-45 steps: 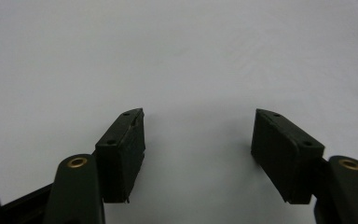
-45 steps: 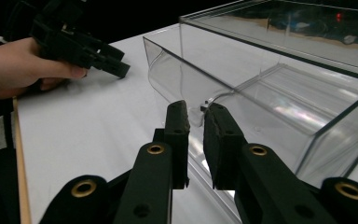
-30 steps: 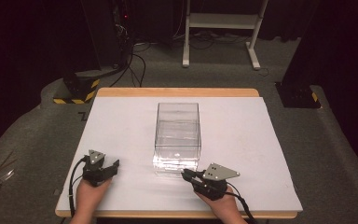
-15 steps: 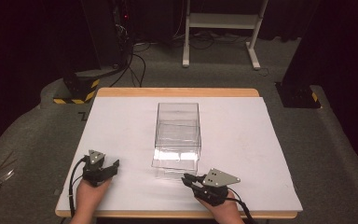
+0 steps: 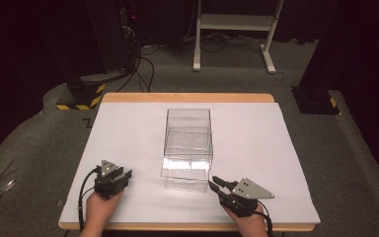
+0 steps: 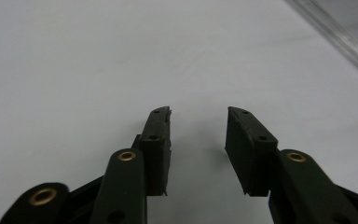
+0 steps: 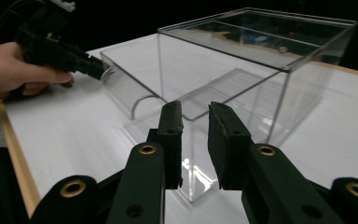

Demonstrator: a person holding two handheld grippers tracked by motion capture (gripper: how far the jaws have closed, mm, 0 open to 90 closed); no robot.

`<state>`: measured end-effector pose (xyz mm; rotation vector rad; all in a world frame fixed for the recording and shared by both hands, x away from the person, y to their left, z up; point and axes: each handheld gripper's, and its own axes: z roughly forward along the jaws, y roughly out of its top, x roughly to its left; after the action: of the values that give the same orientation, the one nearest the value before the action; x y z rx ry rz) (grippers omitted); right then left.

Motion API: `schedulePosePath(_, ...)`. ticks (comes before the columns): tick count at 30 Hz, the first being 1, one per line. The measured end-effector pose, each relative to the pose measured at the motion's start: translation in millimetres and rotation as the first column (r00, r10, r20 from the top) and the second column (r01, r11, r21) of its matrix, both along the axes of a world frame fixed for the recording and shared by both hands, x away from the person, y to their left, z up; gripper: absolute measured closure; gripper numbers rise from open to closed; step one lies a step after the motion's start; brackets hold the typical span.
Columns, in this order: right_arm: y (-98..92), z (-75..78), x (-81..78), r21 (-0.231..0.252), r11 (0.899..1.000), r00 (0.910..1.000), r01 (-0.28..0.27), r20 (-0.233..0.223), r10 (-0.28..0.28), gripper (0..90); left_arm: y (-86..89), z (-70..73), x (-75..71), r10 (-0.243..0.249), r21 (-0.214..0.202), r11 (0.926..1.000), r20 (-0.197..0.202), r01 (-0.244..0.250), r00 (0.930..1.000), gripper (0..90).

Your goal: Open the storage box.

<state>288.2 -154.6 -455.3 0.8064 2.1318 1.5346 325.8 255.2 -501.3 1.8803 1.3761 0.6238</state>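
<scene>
A clear plastic box [image 5: 188, 129] stands in the middle of the white table top [image 5: 276, 148]. Its clear drawer [image 5: 185, 174] sticks out a little toward me. My right gripper [image 5: 216, 181] lies just right of the drawer's front corner, apart from it. Its jaws have just been opening, a narrow gap shows between them [image 7: 196, 109], and nothing is in it. My left gripper [image 5: 124, 176] rests at the front left, well clear of the box. Its jaws [image 6: 198, 114] have just been closing and stand apart over bare table with nothing between them.
The table's wooden edge [image 5: 187, 97] runs along the back. Beyond it, on the grey floor, are a white frame [image 5: 234, 29], black cables [image 5: 143, 64] and a yellow-striped base [image 5: 81, 96]. The box's bottom edge [image 6: 340, 35] crosses the left gripper view's top right corner.
My right gripper has drawn back from the drawer's front and shifted right. The drawer now stands slightly farther out. My left hand has stayed in place.
</scene>
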Motion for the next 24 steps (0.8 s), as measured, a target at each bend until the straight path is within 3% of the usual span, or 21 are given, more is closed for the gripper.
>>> schedulePosePath(2,-5.5,-0.1,3.8,-0.016,0.998,0.9978,0.066,-0.008,-0.067,76.0,-18.2,5.4,-1.9,-0.044,-0.012,0.9989,0.028,0.044,0.9986,68.4)
schedulePosePath(3,-5.5,-0.1,3.8,-0.016,0.998,0.9978,0.066,-0.008,-0.067,76.0,-18.2,5.4,-1.9,-0.044,-0.012,0.9989,0.028,0.044,0.9986,69.9)
schedulePosePath(4,-6.2,-3.5,8.4,-0.037,0.993,0.9937,0.11,-0.021,-0.11,76.3,-32.3,9.5,-3.7,-0.075,-0.021,0.9969,0.046,0.076,0.9961,71.9)
schedulePosePath(5,-6.0,-5.1,10.4,-0.044,0.992,0.992,0.121,-0.031,-0.122,76.5,-32.3,9.5,-3.7,-0.075,-0.021,0.9969,0.046,0.076,0.9961,73.1)
schedulePosePath(8,-1.7,-12.8,19.1,-0.068,0.987,0.9864,0.149,-0.06,-0.153,76.8,-59.7,15.9,-7.4,-0.13,-0.047,0.99,0.071,0.133,0.989,77.0)
schedulePosePath(12,7.4,-19.5,28.1,-0.087,0.984,0.9827,0.156,-0.088,-0.163,77.9,-76.4,18.1,-10.5,-0.159,-0.057,0.9848,0.083,0.164,0.9838,80.9)
schedulePosePath(19,13.9,-20.5,28.6,-0.106,0.983,0.9827,0.151,-0.092,-0.161,78.6,-86.6,18.5,-13.3,-0.191,-0.086,0.9766,0.08,0.197,0.9784,86.3)
schedulePosePath(24,14.6,-20.7,29.2,-0.106,0.983,0.9821,0.151,-0.096,-0.162,83.0,-92.2,19.4,-16.8,-0.192,-0.091,0.9759,0.076,0.198,0.9785,90.0)
